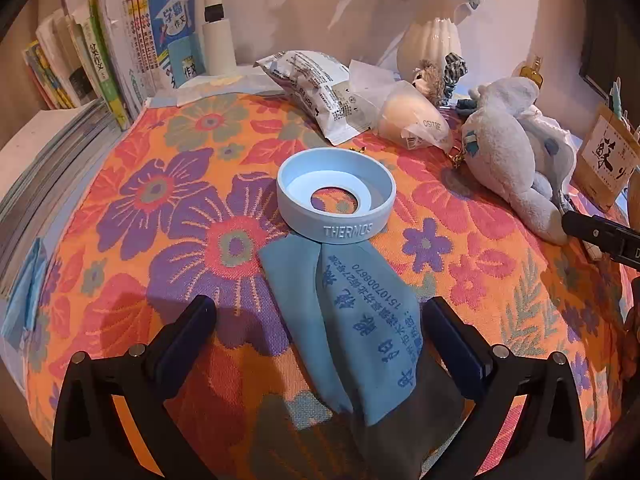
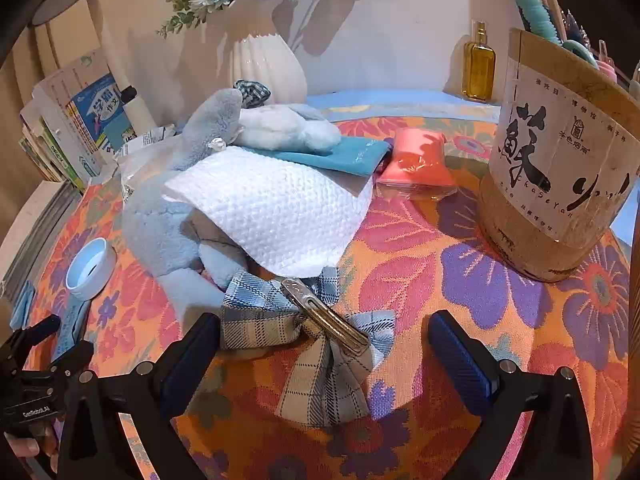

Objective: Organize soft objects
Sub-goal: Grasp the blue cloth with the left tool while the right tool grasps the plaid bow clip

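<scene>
We hold both tongs spread wide over the orange flowered woven tablecloth, neither pinching anything.

Between the fingers of our left gripper lies the light blue printed cleaning cloth, flat on the tablecloth and clear of both pads; its far end is tucked under the pale blue silicone ring marked THERMOS.

Between the fingers of our right gripper lies the blue-and-cream plaid fabric bow with a silver metal clip across its middle. The bow sits nearer the left finger; whether it touches that pad we cannot tell. It is well apart from the right one.

Just beyond the bow lies a grey-blue plush toy, with a white embossed paper towel draped over it. A brown cardboard tube holder stands to the right.
</scene>
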A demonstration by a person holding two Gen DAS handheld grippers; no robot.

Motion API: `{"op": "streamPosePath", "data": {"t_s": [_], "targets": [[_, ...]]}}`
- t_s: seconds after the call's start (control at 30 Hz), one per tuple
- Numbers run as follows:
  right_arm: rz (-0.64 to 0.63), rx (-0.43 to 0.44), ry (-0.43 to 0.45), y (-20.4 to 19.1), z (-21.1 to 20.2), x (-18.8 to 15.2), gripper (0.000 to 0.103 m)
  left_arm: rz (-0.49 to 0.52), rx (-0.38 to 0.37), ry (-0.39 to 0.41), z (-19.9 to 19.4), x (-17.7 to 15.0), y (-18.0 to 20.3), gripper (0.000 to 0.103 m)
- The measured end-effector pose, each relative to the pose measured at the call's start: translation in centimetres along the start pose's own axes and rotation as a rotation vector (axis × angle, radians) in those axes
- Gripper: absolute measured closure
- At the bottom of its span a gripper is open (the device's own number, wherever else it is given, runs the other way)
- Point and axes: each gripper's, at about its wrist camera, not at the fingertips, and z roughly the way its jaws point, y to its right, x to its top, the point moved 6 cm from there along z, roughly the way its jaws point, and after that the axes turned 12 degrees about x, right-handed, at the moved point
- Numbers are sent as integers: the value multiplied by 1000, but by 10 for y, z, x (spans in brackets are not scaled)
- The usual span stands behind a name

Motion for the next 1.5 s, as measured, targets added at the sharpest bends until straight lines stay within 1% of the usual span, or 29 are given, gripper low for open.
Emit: {"op": "streamPosePath", "data": {"t_s": [0.2, 0.27, 0.3, 0.33, 0.37, 0.4, 0.43, 0.47, 0.5, 0.6, 0.67, 0.73, 0.77, 0.83, 0.9, 0.93, 0.97, 1.0, 1.07, 1.1, 1.17, 1.2, 1.23, 1.3, 1.33, 1.37, 1.4, 1.47, 1.5], "targets": [[4, 19, 5, 5, -9, -5, 0, 0, 1, 1, 0, 0, 0, 0], [4, 19, 7, -3, -9, -6, 0, 1, 1, -1, 0, 0, 0, 0], [7, 15, 9, -2, -9, -6, 5, 5, -5, -5, 0, 1, 1, 1], [8, 3, 13, -1, -9, -5, 19, 6, -18, 15, -1, 2, 0, 23], [5, -23, 18, -1, -10, -3, 29, 6, -30, 54, -6, 4, 1, 73], [-3, -44, 27, -2, -13, -4, 56, 1, -64, 83, -11, 4, 5, 88], [-12, -49, 31, -3, -14, -5, 74, -1, -64, 92, -13, 3, 7, 89], [-19, -40, 33, -5, -16, -6, 74, 5, -62, 104, -14, 3, 8, 91], [-17, -18, 36, -6, -17, -6, 76, 2, -97, 111, -16, 2, 8, 92], [45, 88, 61, 0, -25, -9, 77, -66, -259, 80, -22, -2, 4, 93], [102, 149, 78, 5, -32, -14, 77, -88, -400, 54, -30, -7, 7, 94], [126, 166, 90, 5, -43, -24, 77, -86, -515, 37, -44, -14, 17, 94], [127, 163, 94, 2, -46, -29, 77, -61, -540, 42, -52, -18, 24, 94], [122, 159, 102, -3, -57, -39, 77, -9, -567, 67, -67, -23, 37, 94], [127, 162, 114, -7, -68, -50, 77, 15, -573, 68, -74, -26, 49, 94], [131, 161, 109, -7, -69, -53, 77, 13, -572, 45, -72, -26, 55, 94], [133, 142, 98, -5, -73, -59, 77, 10, -562, 21, -68, -26, 59, 94], [129, 120, 93, -4, -76, -61, 77, 13, -542, 2, -64, -25, 62, 94], [126, 90, 88, 0, -81, -60, 77, 35, -454, -26, -53, -23, 69, 94], [132, 87, 91, 2, -84, -60, 77, 43, -428, -30, -50, -21, 71, 94], [147, 86, 77, 7, -87, -62, 76, 88, -370, 7, -46, -20, 80, 93], [148, 79, 51, 10, -82, -65, 76, 126, -326, 49, -44, -20, 85, 93], [144, 89, 57, 11, -80, -65, 76, 168, -269, 117, -43, -20, 93, 92], [171, 133, 96, 17, -81, -66, 76, 210, -200, 174, -46, -22, 101, 93], [192, 155, 108, 19, -81, -66, 76, 209, -193, 176, -48, -21, 102, 93], [209, 176, 119, 21, -83, -67, 76, 191, -211, 173, -47, -20, 101, 93], [214, 191, 128, 22, -84, -68, 76, 166, -235, 161, -46, -19, 98, 93], [215, 204, 139, 21, -87, -69, 76, 89, -311, 108, -42, -14, 89, 93], [218, 205, 140, 20, -87, -69, 76, 63, -336, 84, -40, -11, 86, 93]]}}
